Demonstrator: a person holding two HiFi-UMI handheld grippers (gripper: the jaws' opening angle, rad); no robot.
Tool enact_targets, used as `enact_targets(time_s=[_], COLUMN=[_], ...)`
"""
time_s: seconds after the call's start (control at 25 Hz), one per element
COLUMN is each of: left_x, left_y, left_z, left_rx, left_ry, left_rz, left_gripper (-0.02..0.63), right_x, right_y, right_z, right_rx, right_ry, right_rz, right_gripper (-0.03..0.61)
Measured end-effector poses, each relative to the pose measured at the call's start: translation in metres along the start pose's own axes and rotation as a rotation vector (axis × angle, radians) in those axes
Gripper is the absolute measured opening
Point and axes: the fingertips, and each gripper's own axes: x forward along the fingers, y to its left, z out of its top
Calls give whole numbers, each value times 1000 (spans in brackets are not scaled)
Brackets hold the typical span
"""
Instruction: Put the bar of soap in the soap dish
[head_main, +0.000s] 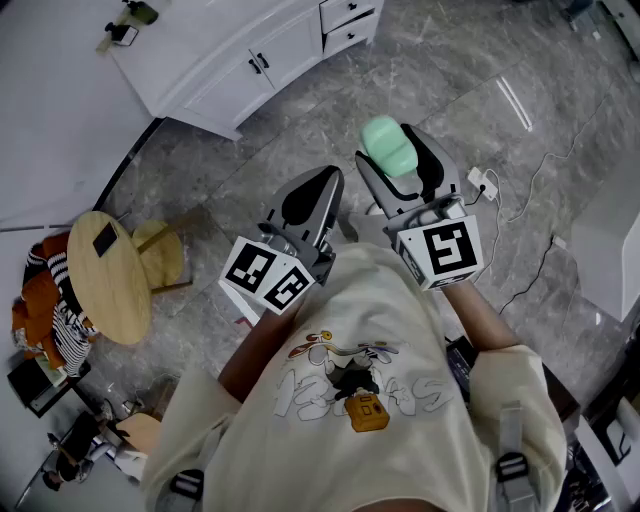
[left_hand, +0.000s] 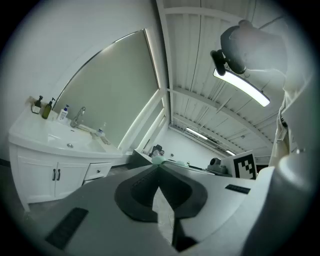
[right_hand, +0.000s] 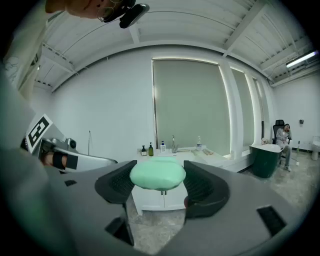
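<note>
Right gripper (right_hand: 158, 176) clamps the pale-green oval soap bar (right_hand: 158, 172), long axis across its jaws; left gripper (left_hand: 159, 169) jaws together, nothing btw them. White vanity cabinet (right_hand: 150, 200) lies straight ahead, well apart; soap dish can't be made out.

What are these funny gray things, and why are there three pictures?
A person holds a grabbing tool in each hand. One picture comes from a camera on their head, looking down. The other two come from cameras riding on the tools. The right gripper pinches a green bar of soap between its fingers. The left gripper is shut and holds nothing. Ahead stands a white sink cabinet with bottles and a tap on top. I can't spot a soap dish.
</note>
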Motion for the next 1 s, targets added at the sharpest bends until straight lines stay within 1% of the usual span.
enact_targets(time_s=[0.12,0.24,0.36,0.48,0.6,0.8,1.0], left_x=[1,9,18,24,34,59,85], left_y=[-9,-14,-19,-24,-28,-47,-67], left_z=[6,7,10,13,12,4,-9], left_rx=[28,32,37,46,46,76,85], left_ry=[-14,-3,-5,-21,-17,26,49], left_rz=[-9,-6,15,60,88,75,52], left_gripper=[8,8,8,8,8,8,8], right_x=[-3,-6,-9,-17,-27,-42,-55], right_y=[2,-1,-9,-25,-46,-78,-104], right_z=[-3,0,2,4,10,10,6], right_rx=[-5,8,8,45,74,139,134], right_ry=[4,-4,-16,-23,-64,-101,-120], right_rz=[15,21,43,23,12,-29,-43], right_gripper=[299,298,298,298,298,298,298])
